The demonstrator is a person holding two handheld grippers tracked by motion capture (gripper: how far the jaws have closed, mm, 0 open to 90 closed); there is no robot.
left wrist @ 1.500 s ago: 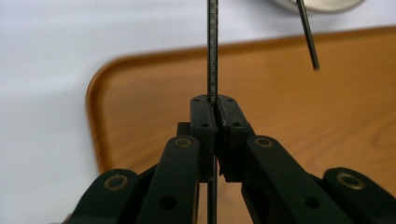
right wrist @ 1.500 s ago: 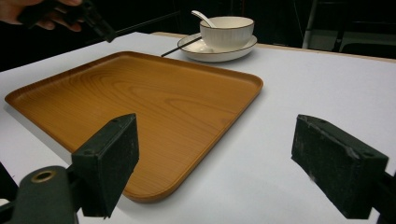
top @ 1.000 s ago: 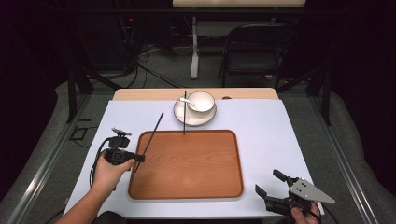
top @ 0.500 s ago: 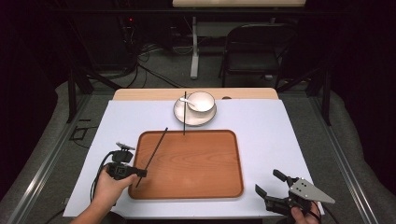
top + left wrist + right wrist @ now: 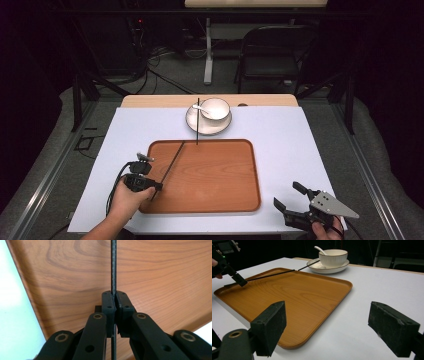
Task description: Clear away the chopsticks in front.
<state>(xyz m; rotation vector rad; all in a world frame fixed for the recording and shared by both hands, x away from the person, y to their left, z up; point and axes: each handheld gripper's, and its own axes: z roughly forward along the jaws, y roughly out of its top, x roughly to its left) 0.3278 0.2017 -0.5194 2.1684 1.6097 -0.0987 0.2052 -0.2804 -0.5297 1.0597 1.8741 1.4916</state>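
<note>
My left gripper (image 5: 151,186) is shut on a thin black chopstick (image 5: 172,162), over the near left part of the wooden tray (image 5: 220,195). In the left gripper view the jaws (image 5: 115,300) pinch the chopstick (image 5: 113,267), which runs straight ahead low above the tray (image 5: 162,277). A second black chopstick (image 5: 197,122) leans from the saucer (image 5: 192,122) onto the tray's far rim. On that saucer stands a white bowl (image 5: 216,107) with a spoon (image 5: 200,107). My right gripper (image 5: 289,196) hovers open near the table's front right, with nothing between its pads (image 5: 270,327).
A white sheet (image 5: 300,145) covers the table around the tray. In the right gripper view the tray's near corner (image 5: 292,340) lies just ahead, and the bowl (image 5: 333,257) stands beyond it. A dark chair (image 5: 272,52) and cables are on the floor behind the table.
My left gripper has carried the chopstick toward the person and slightly right, lowering it over the tray. The right gripper has kept still.
</note>
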